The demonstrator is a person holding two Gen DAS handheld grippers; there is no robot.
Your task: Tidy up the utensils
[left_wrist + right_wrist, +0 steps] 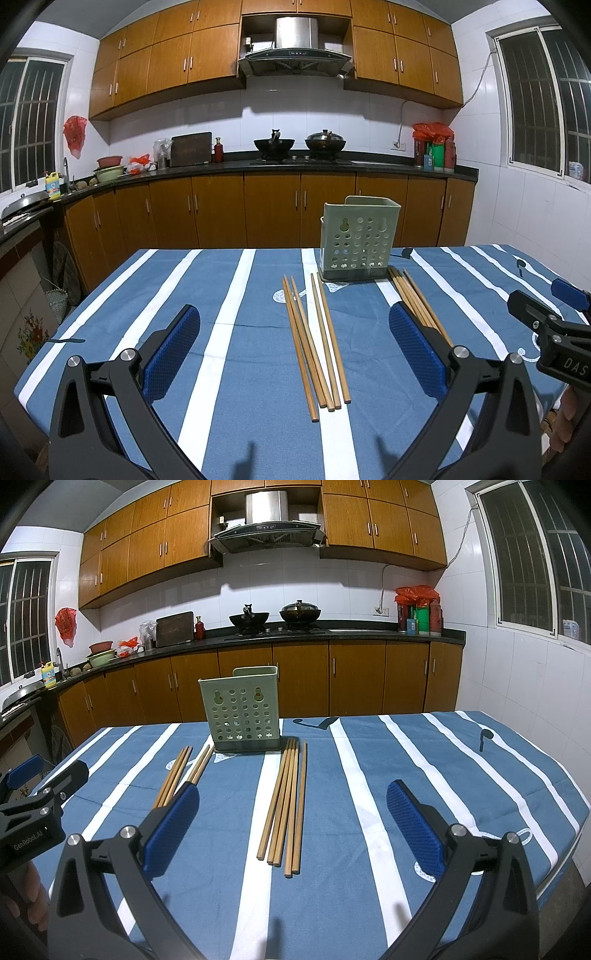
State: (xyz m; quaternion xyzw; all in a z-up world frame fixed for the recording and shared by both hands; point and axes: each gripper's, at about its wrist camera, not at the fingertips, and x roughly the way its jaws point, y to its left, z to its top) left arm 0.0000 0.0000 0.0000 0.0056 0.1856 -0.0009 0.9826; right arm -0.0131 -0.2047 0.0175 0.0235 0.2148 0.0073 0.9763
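Note:
A pale green perforated utensil holder (356, 238) stands upright and empty at the far middle of the table; it also shows in the right wrist view (242, 712). Two bundles of wooden chopsticks lie flat in front of it. The left bundle (314, 339) lies between my left gripper's (295, 354) wide-open blue pads. The right bundle (286, 805) lies between my right gripper's (291, 830) wide-open pads. In the left wrist view the right bundle (417, 299) is partly hidden behind my right-hand pad. Both grippers hover above the table, holding nothing.
The table wears a blue cloth with white stripes (221, 332); its right edge (576, 812) drops off. The right gripper's body (554, 328) shows at the right. Beyond the table are brown kitchen cabinets (273, 210) and a counter with woks (275, 144).

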